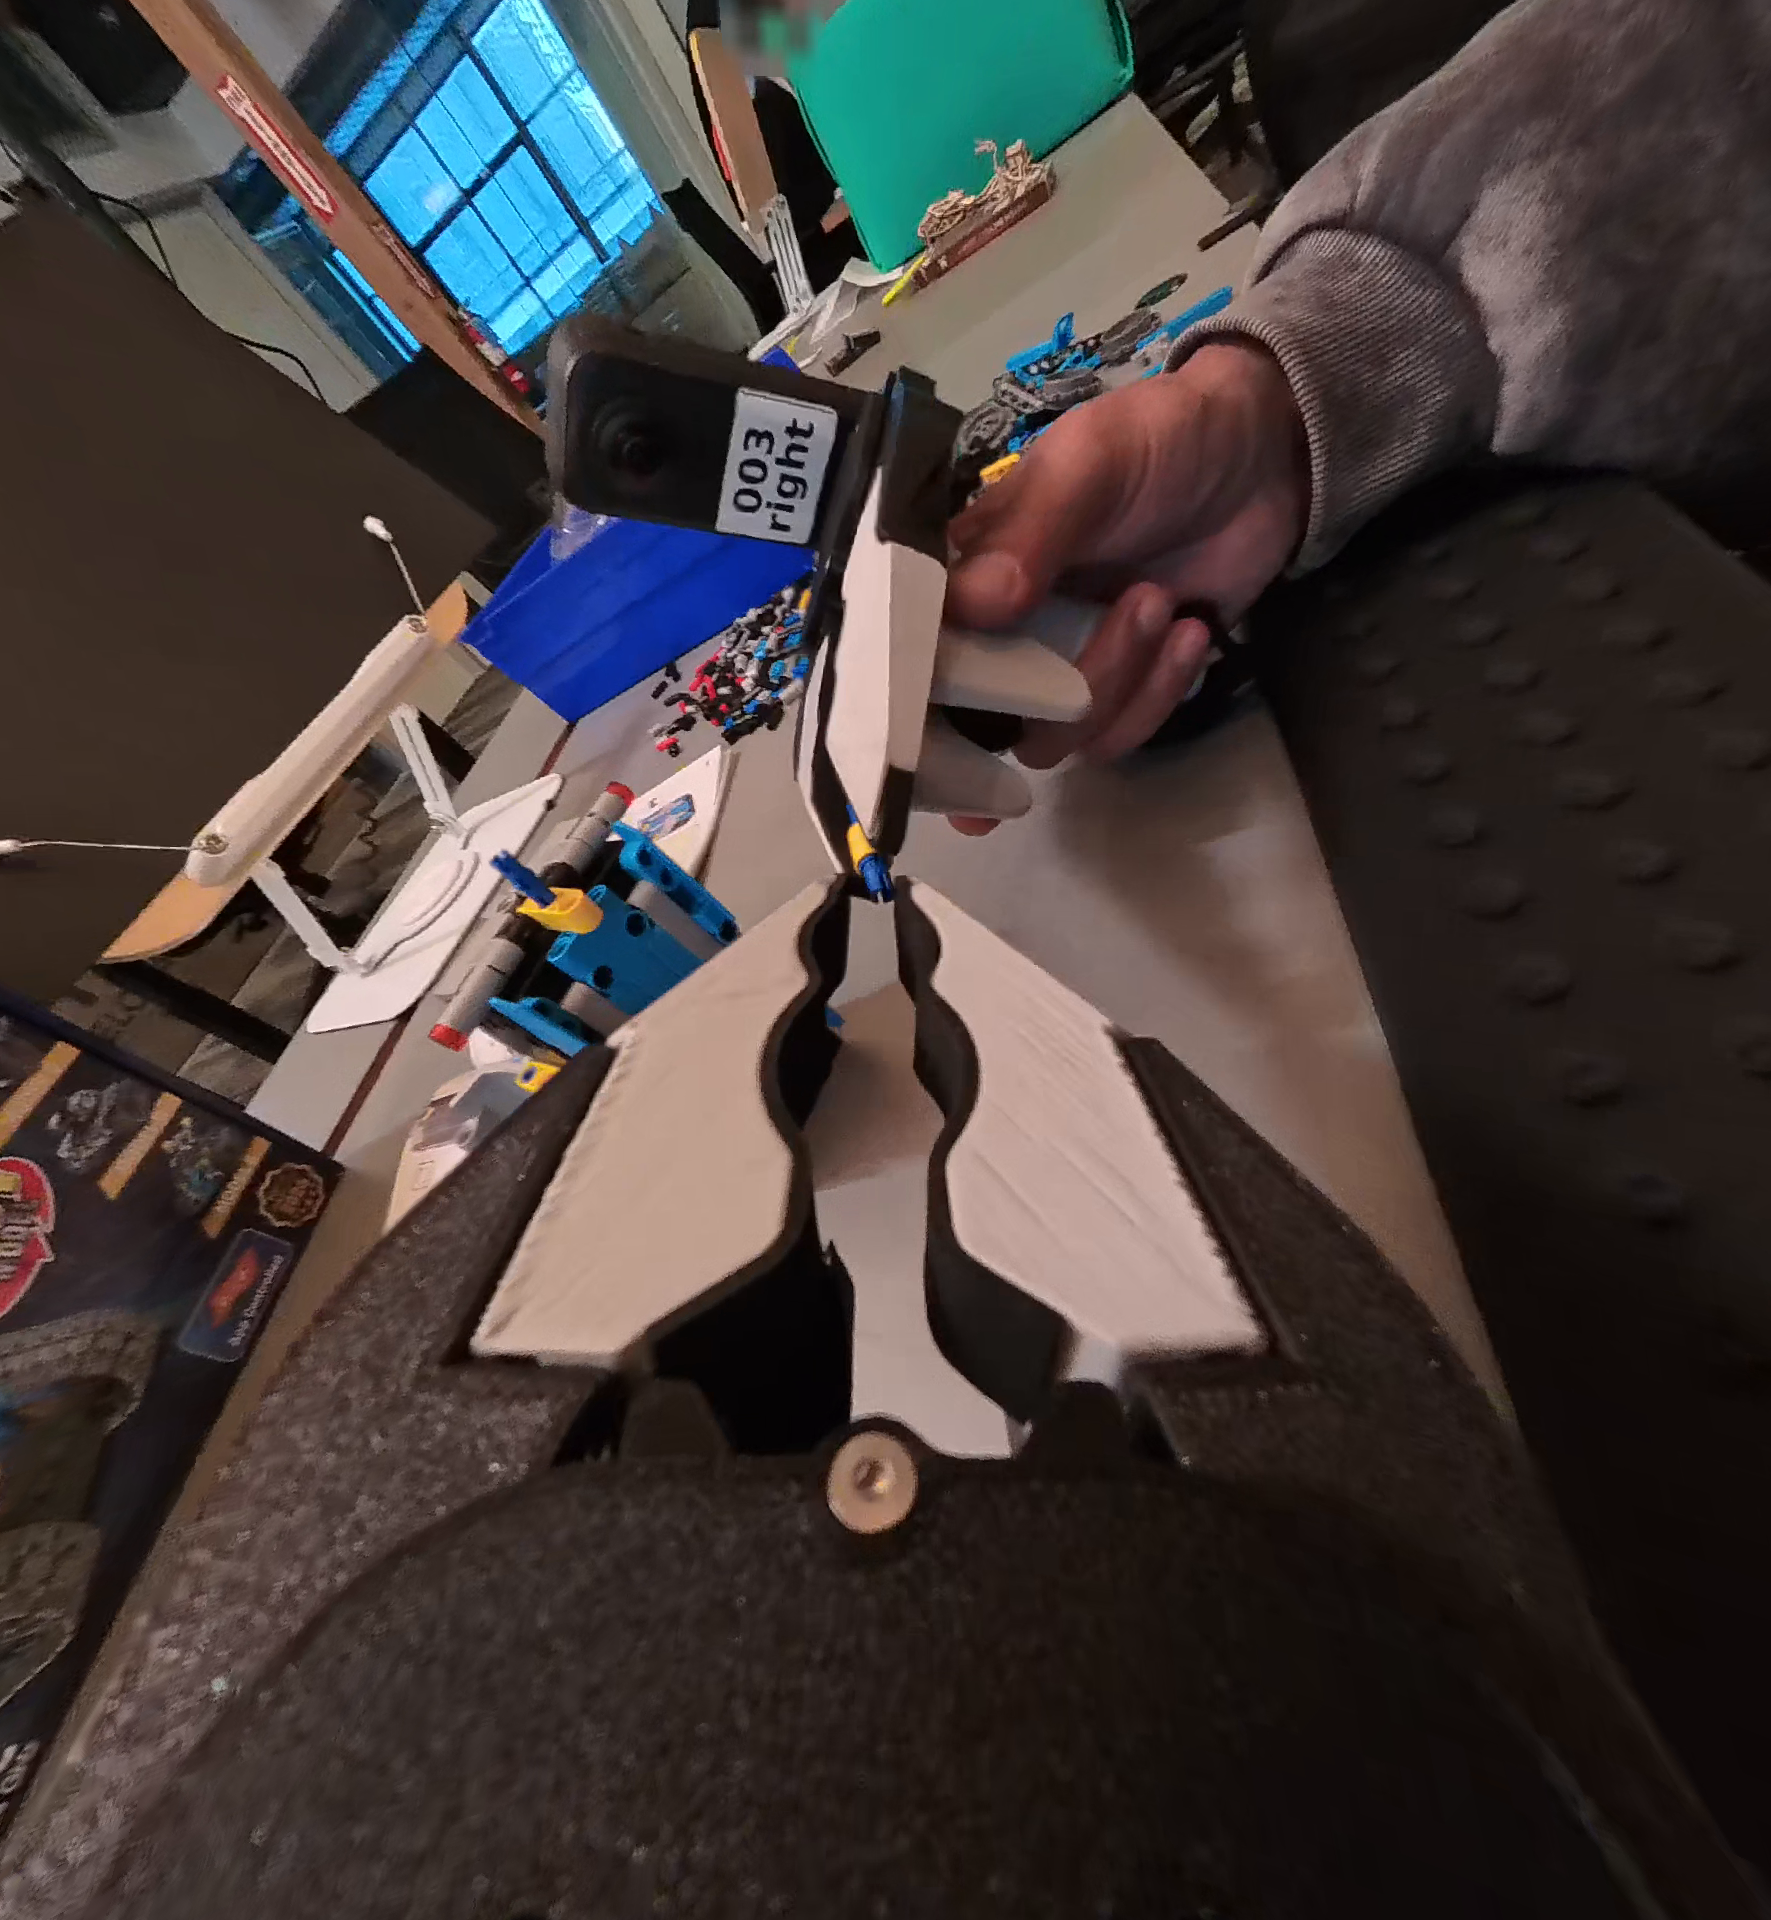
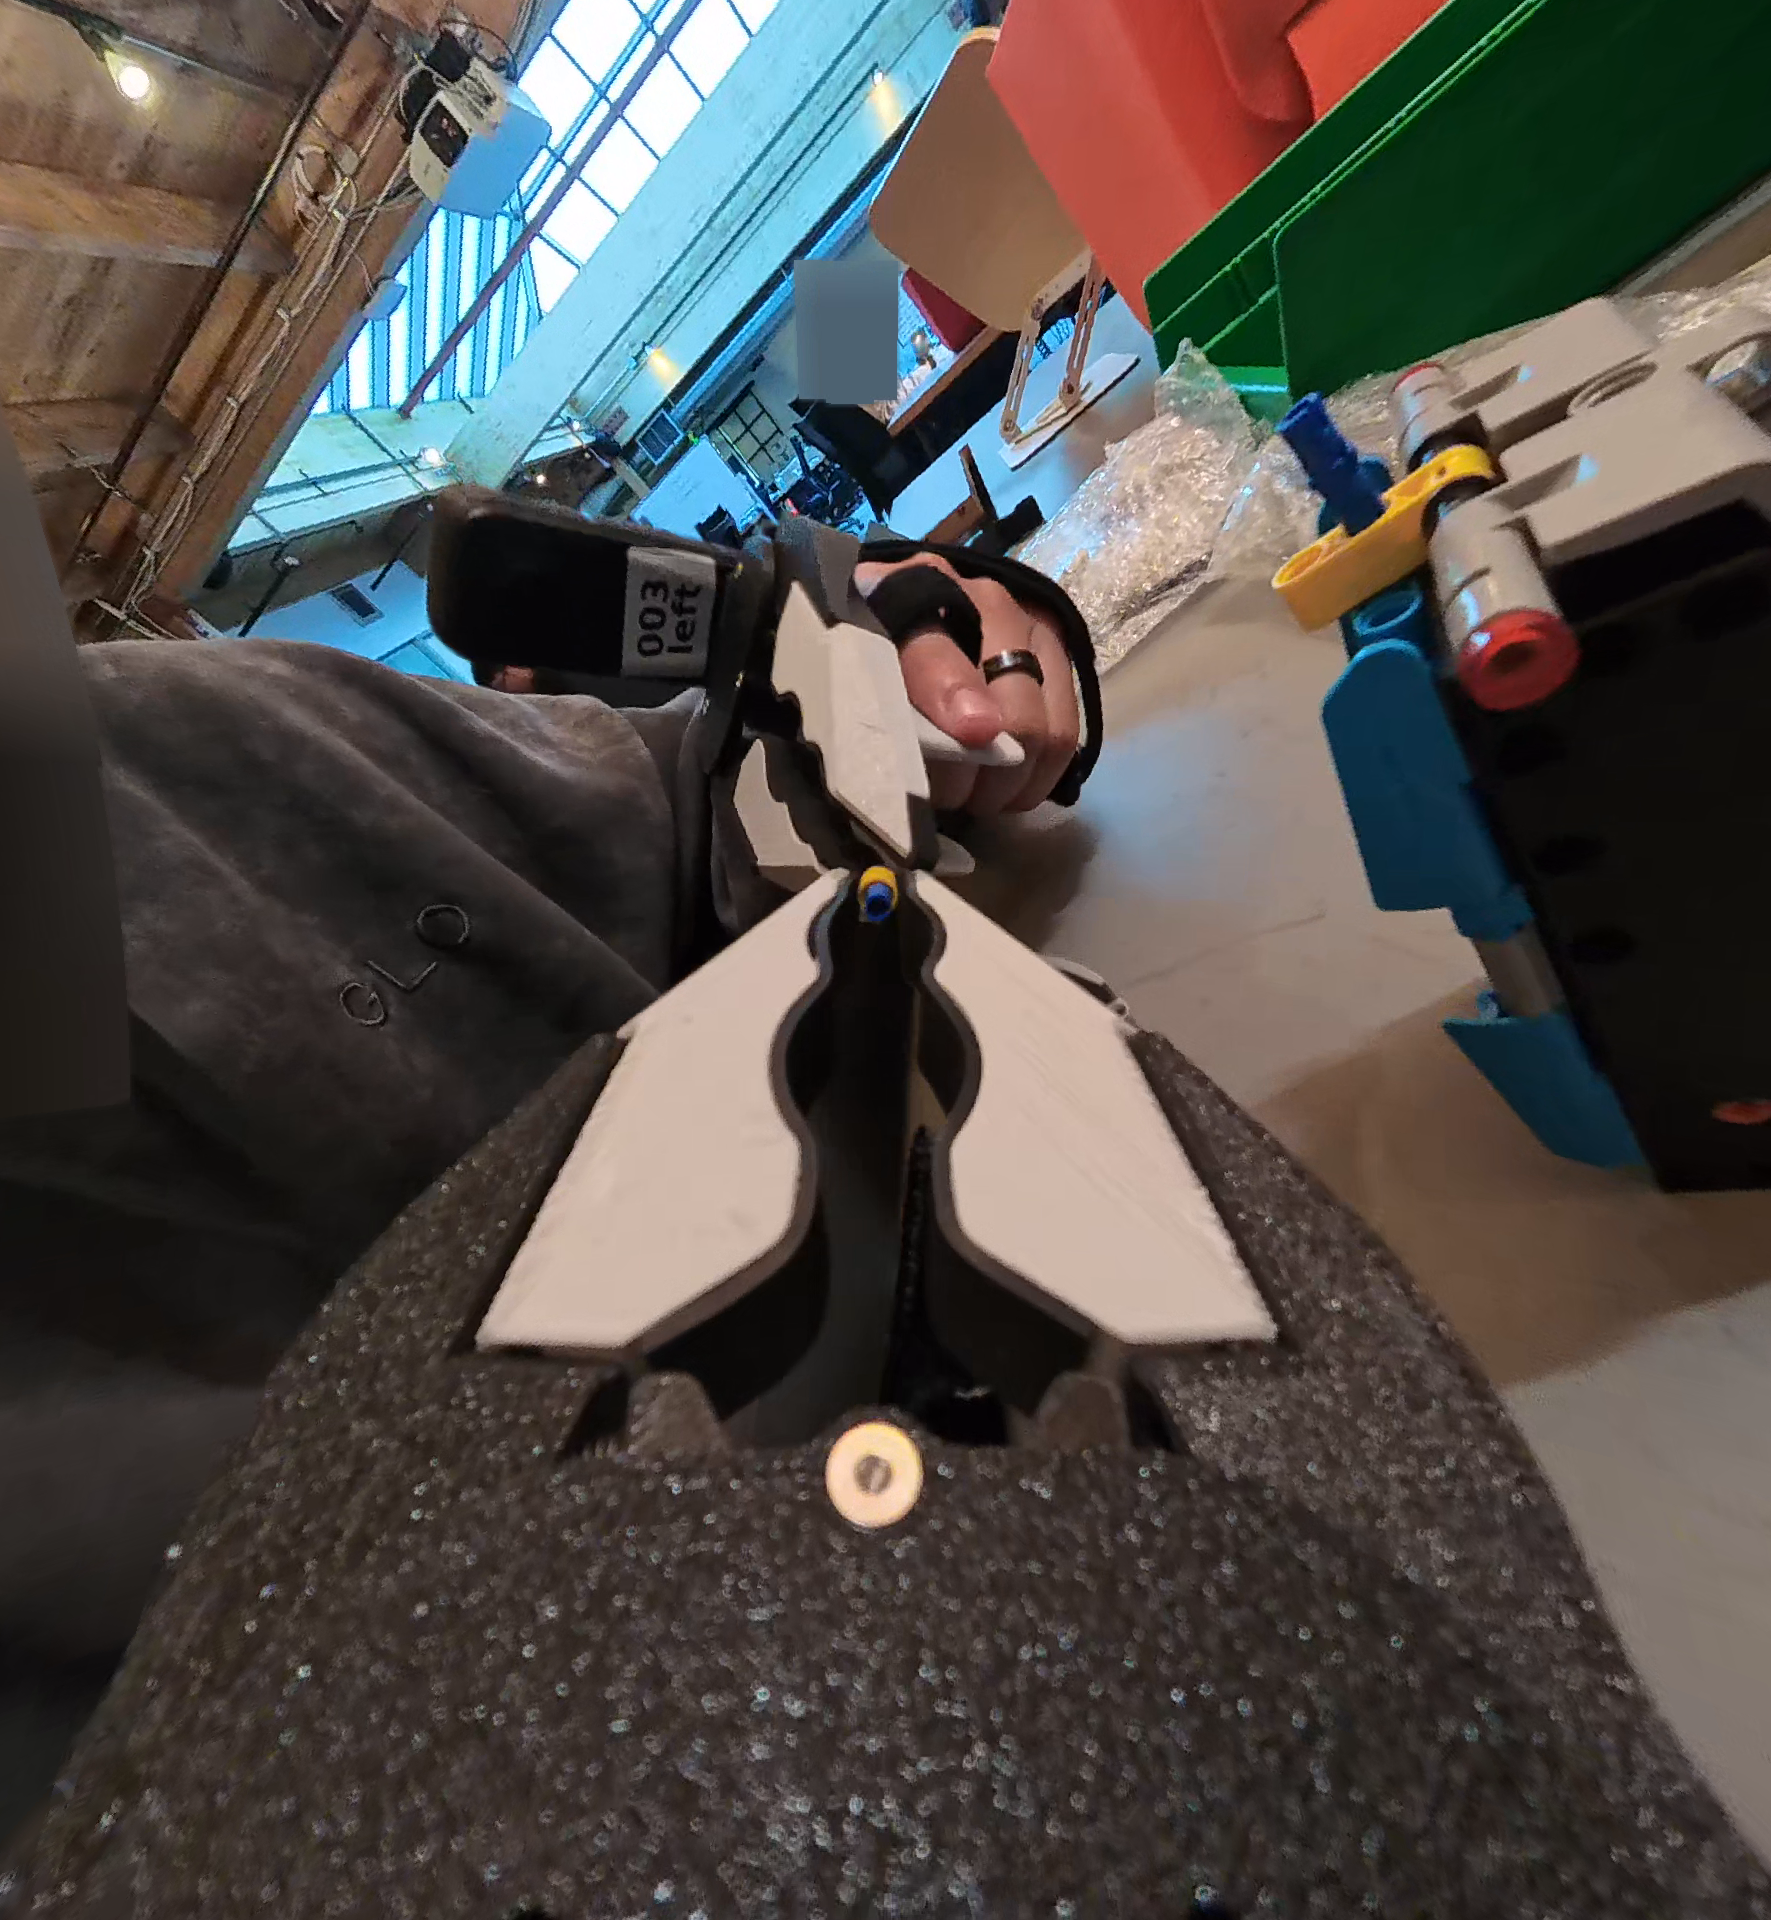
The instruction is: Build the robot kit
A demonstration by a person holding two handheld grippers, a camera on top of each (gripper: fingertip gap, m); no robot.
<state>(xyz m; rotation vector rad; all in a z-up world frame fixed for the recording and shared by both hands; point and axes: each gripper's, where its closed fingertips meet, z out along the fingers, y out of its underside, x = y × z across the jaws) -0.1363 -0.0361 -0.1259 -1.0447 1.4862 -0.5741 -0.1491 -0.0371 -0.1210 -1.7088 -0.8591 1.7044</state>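
Above the grey table (image 1: 1172, 935), right gripper (image 1: 865, 847) pinches a blue-yellow pin (image 1: 868, 857); left gripper (image 1: 870, 904) fingers nearly closed beside it (both cameras wear white stickers)

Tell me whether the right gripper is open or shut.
Shut on the small blue and yellow pin: the right gripper has its tips pinched around it, and the left gripper meets the pin's other end.

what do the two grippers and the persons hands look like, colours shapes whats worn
Both grippers match: the left gripper and right gripper have white, ridged, tapering fingers with wavy black inner edges, set in speckled black bodies with one silver screw. Each carries a black camera with a white label. The right hand shows a grey ribbed sleeve cuff; the left hand wears a dark ring and black strap.
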